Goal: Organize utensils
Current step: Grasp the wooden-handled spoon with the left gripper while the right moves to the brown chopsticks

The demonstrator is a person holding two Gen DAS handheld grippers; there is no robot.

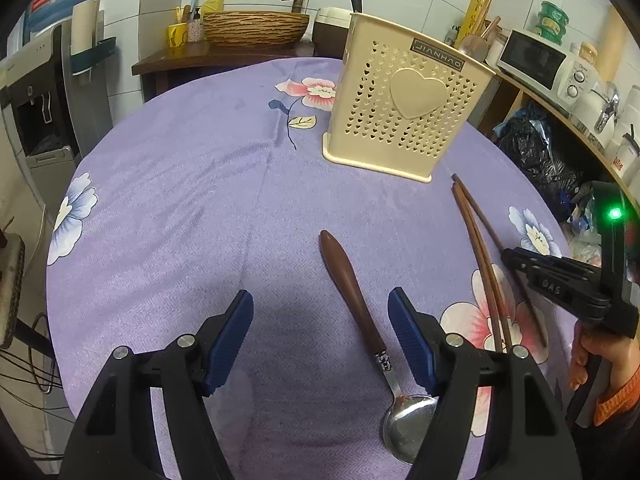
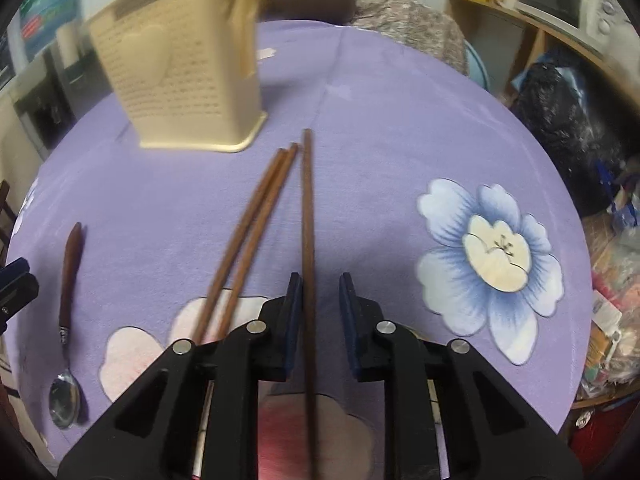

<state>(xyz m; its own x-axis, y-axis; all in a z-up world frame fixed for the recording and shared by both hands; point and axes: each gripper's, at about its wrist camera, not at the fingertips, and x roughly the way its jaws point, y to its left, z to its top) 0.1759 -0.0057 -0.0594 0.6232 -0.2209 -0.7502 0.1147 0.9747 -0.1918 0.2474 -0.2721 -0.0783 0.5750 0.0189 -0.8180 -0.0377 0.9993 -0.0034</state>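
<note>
Right tongs: jaws narrow, not fully together, straddling one brown chopstick. The stick lies against the left pad; the right pad stands clear of it, so nothing is clamped yet.

Left tongs: jaws wide apart, holding nothing, poised over the spoon, whose wooden handle passes between the pads nearer the right one.

Chopstick pair: lying side by side on the bench, just left of the single stick, tips toward the holder.

Holder: cream, perforated, upright at the far side of the cloth.

Risk, judged: the off-centre stick may roll or swing on closing and slip out; a thin stick gripped far from its middle could droop. The spoon's handle may be nudged aside by the near pad.

Pose: both tongs angle steeply down at the cloth; a hand grips the right tool's handle.
</note>
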